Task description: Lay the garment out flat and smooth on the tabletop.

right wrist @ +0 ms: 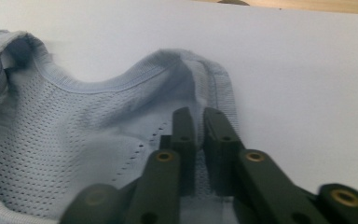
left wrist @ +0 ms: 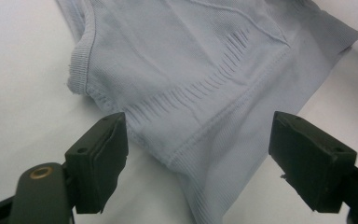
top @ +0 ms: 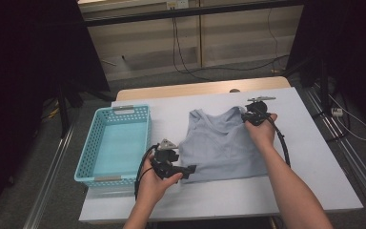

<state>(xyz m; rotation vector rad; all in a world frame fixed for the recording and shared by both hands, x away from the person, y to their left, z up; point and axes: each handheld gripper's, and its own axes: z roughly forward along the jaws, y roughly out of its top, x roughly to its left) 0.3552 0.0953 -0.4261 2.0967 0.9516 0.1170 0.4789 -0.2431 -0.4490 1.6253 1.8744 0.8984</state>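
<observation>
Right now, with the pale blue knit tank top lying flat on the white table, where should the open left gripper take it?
At the near left hem corner of the pale blue knit tank top, coming in low from the person's side. That corner lies between the left gripper's spread fingers, and its edge is free of the white table.

Your garment (top: 221,143) is a pale blue knit cloth, matt, ribbed at its edges (left wrist: 79,70) and perforated like mesh inside the neckline (right wrist: 51,154). Left of the garment, your basket (top: 86,152) is glossy turquoise plastic lattice. The tabletop (top: 310,157) beneath the garment shows a smooth, matt white sheet, with a wood edge beyond. Your right hand-held gripper (right wrist: 198,116) has matt black jaws with brass-coloured rivets.
</observation>
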